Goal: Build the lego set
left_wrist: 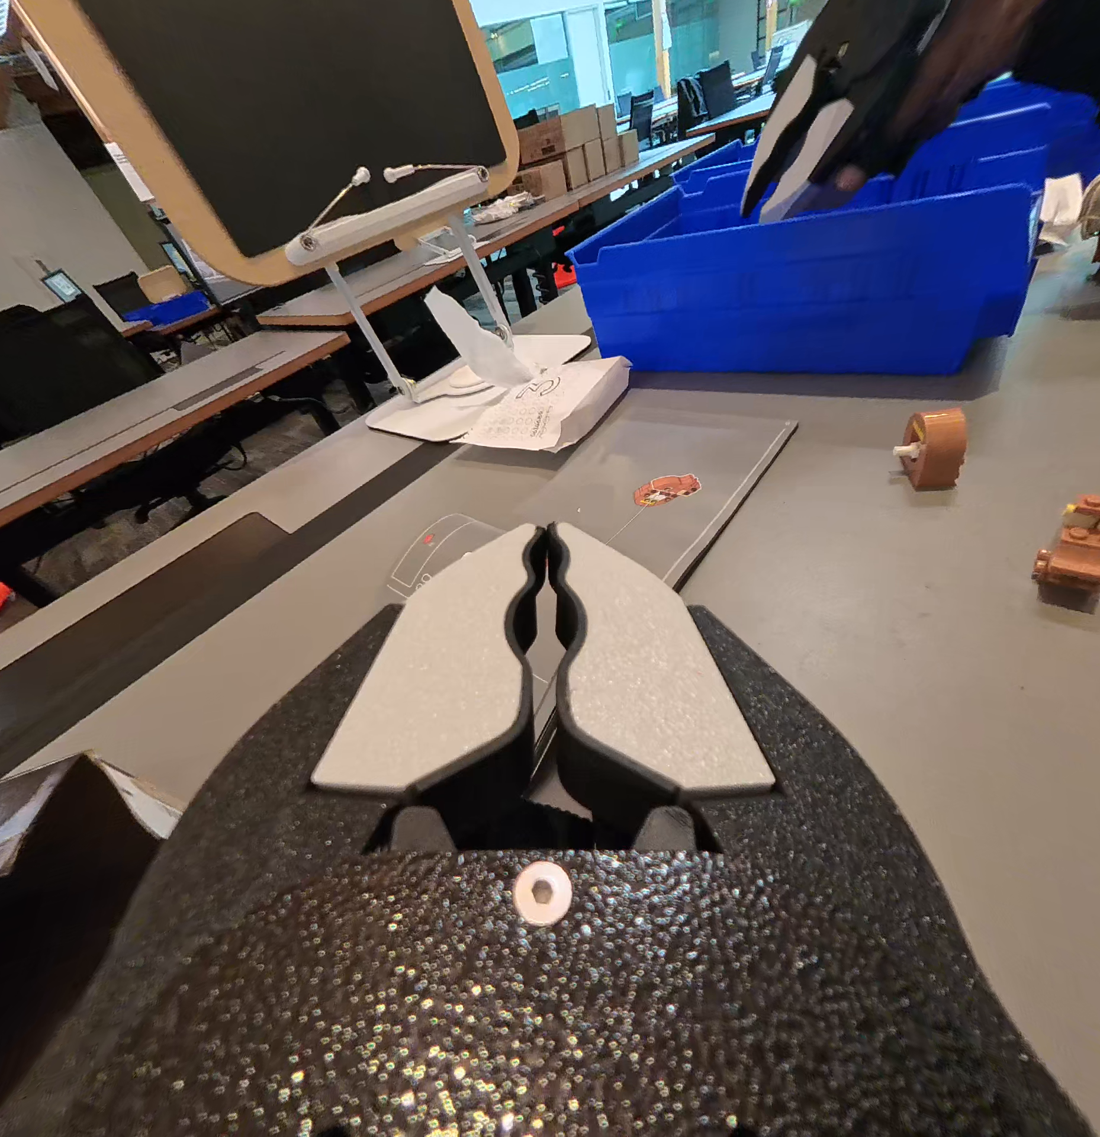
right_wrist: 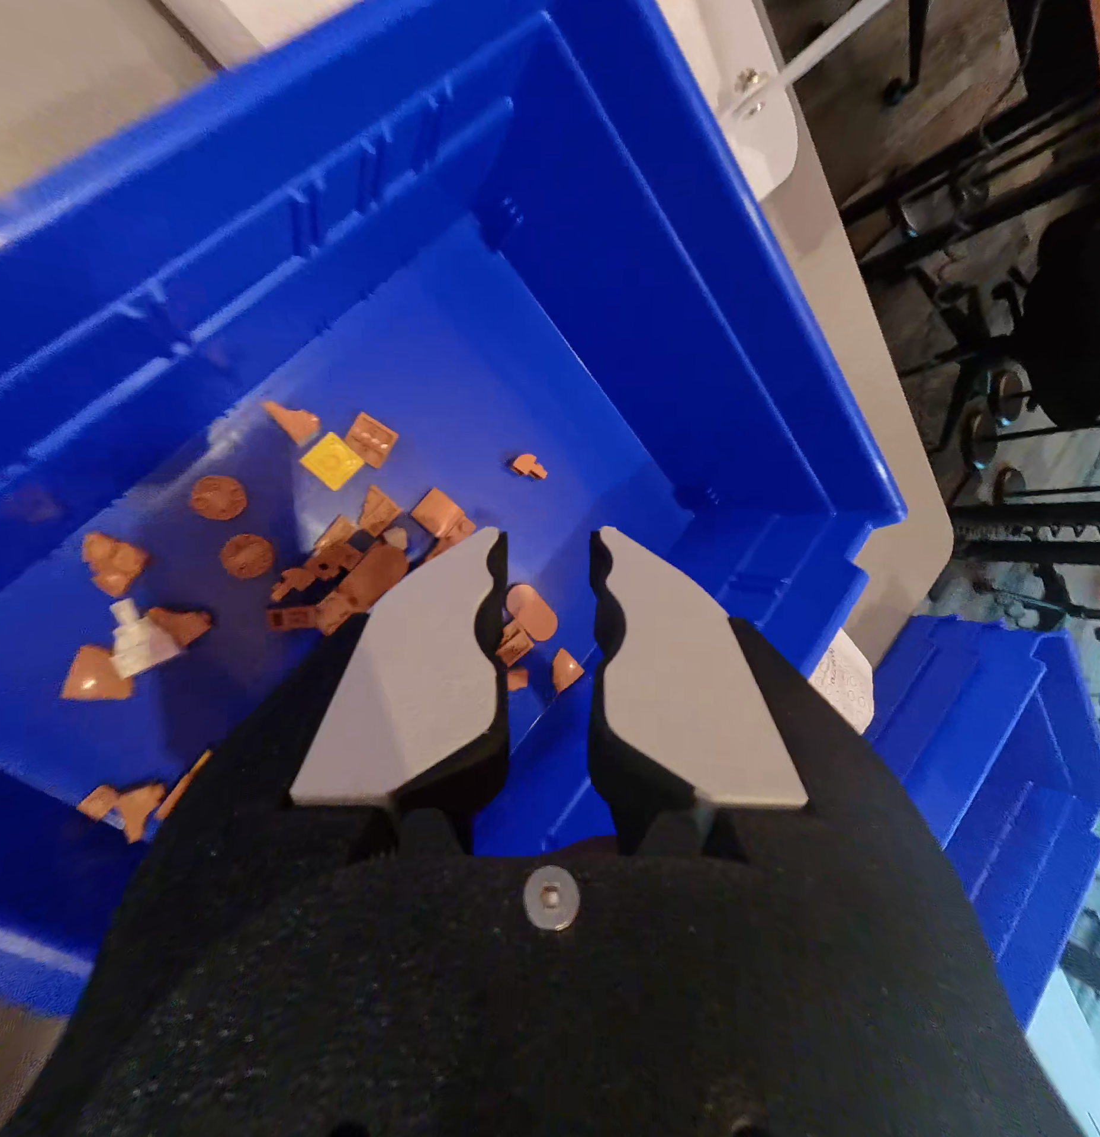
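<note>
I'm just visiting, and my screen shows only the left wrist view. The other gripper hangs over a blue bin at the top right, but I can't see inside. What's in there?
Observer: Loose building-toy pieces lie on the floor of the blue bin, nearly all brown.
Operator: Anything that isn't brown?
Observer: Yes, one yellow square plate and a small white piece.
Operator: Is that gripper holding one of them?
Observer: No. The right gripper has its fingers apart, with bare bin floor showing between the tips.
Operator: Is it close to the pieces?
Observer: It points down into the bin, with a rounded brown piece showing in the gap between its fingers, not gripped.
</note>
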The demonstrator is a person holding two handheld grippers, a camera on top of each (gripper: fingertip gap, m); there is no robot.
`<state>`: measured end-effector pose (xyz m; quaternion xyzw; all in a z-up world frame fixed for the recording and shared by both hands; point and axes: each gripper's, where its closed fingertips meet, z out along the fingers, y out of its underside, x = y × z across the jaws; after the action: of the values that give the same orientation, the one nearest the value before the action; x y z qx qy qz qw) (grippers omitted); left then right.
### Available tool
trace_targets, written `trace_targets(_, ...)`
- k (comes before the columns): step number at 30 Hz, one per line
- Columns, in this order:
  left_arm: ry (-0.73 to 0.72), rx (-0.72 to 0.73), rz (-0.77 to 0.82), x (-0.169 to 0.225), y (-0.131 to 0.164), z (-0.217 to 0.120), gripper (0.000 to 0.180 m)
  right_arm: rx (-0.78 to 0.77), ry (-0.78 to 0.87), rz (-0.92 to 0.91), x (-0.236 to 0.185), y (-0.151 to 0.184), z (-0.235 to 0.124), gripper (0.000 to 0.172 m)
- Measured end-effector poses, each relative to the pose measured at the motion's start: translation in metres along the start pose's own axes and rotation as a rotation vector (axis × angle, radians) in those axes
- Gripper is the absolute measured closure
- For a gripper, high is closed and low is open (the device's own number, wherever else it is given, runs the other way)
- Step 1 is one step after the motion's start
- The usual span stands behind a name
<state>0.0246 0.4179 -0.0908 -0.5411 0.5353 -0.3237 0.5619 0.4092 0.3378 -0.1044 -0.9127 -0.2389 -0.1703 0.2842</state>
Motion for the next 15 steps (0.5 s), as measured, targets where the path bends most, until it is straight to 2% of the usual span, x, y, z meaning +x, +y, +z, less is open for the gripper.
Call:
trace_targets(3, 0.013, 0.012, 0.001, 0.002, -0.002, -0.002, 0.180, -0.017, -0.044, -0.038, -0.008, 0.007, -0.022, 0.147)
trace_targets(6, 0.028, 0.018, 0.010, 0.005, -0.003, -0.003, 0.180, -0.123, -0.083, -0.084, -0.019, 0.031, -0.029, 0.149)
trace_targets(12, 0.055, 0.008, 0.018, 0.012, -0.002, -0.004, 0.180, -0.357, -0.186, -0.125, -0.045, 0.071, -0.016, 0.151)
trace_targets(15, 0.053, 0.002, 0.025, 0.013, -0.002, -0.004, 0.180, -0.420, -0.220, -0.131, -0.053, 0.080, -0.009, 0.151)
